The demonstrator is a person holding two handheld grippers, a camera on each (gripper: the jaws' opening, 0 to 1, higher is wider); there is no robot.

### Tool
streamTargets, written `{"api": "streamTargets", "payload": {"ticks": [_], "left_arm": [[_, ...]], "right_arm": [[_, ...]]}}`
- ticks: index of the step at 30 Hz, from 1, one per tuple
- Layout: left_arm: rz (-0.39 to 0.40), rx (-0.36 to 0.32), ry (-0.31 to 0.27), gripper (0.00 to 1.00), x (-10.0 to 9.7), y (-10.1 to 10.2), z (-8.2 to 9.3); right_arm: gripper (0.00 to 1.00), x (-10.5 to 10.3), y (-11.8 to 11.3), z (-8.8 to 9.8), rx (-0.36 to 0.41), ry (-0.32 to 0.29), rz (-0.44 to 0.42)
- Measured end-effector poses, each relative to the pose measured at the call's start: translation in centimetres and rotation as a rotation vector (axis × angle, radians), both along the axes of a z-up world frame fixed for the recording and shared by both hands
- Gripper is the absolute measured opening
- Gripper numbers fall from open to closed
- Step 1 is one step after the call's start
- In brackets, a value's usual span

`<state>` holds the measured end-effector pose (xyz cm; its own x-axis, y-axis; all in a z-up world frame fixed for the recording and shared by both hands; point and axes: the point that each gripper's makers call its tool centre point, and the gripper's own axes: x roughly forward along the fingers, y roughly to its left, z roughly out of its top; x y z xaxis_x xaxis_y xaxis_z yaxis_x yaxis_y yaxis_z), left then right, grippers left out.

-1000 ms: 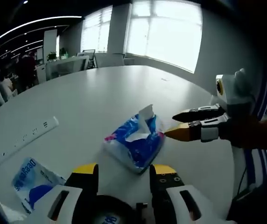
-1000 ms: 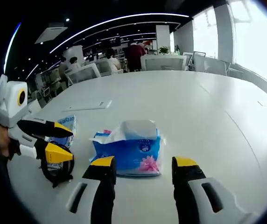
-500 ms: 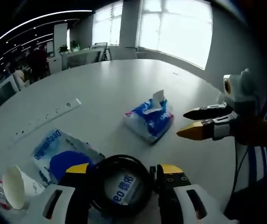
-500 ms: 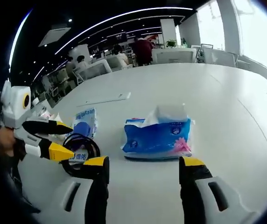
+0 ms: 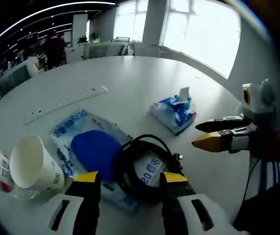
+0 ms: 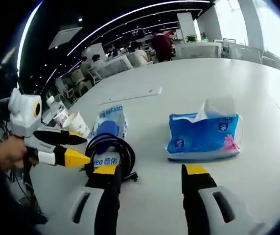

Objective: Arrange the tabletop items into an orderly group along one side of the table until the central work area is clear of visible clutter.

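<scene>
Right then, the coiled black cable (image 5: 142,166) lay dead ahead between the open left tongs (image 5: 130,181); right tongs (image 6: 151,172), open and empty, sat farther off.

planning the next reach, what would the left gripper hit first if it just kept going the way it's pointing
Most likely the coiled black cable, which lies just ahead of the left gripper, between its open fingers, on top of a flat blue and white packet. The tissue pack sits further off to the right. Depth is hard to judge.
</scene>
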<state>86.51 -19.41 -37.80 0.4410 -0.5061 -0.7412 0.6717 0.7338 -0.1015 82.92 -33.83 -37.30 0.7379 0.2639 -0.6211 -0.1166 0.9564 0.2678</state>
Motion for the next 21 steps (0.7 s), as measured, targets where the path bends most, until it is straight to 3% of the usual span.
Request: {"api": "streamTargets", "payload": {"ticks": [6,11,14,21], "left_arm": [[0.009,-0.028,0.024,0.36,-0.3,0.1,-0.4],[0.004,-0.034,0.041,0.31,-0.4,-0.1,-0.5],[0.005,-0.039,0.053,0.30,-0.4,-0.1,-0.7],[-0.003,-0.044,0.077,0.24,-0.6,-0.1,-1.1]], "right_arm": [[0.36,0.1,2.7,-0.8,0.053,0.033,0.072],[0.29,0.7,3.9,-1.3,0.017,0.018,0.142],[0.27,2.0,4.2,-1.2,-0.022,-0.040,0.187],[0.16,2.6,5.5,-2.0,-0.020,-0.028,0.260]]}}
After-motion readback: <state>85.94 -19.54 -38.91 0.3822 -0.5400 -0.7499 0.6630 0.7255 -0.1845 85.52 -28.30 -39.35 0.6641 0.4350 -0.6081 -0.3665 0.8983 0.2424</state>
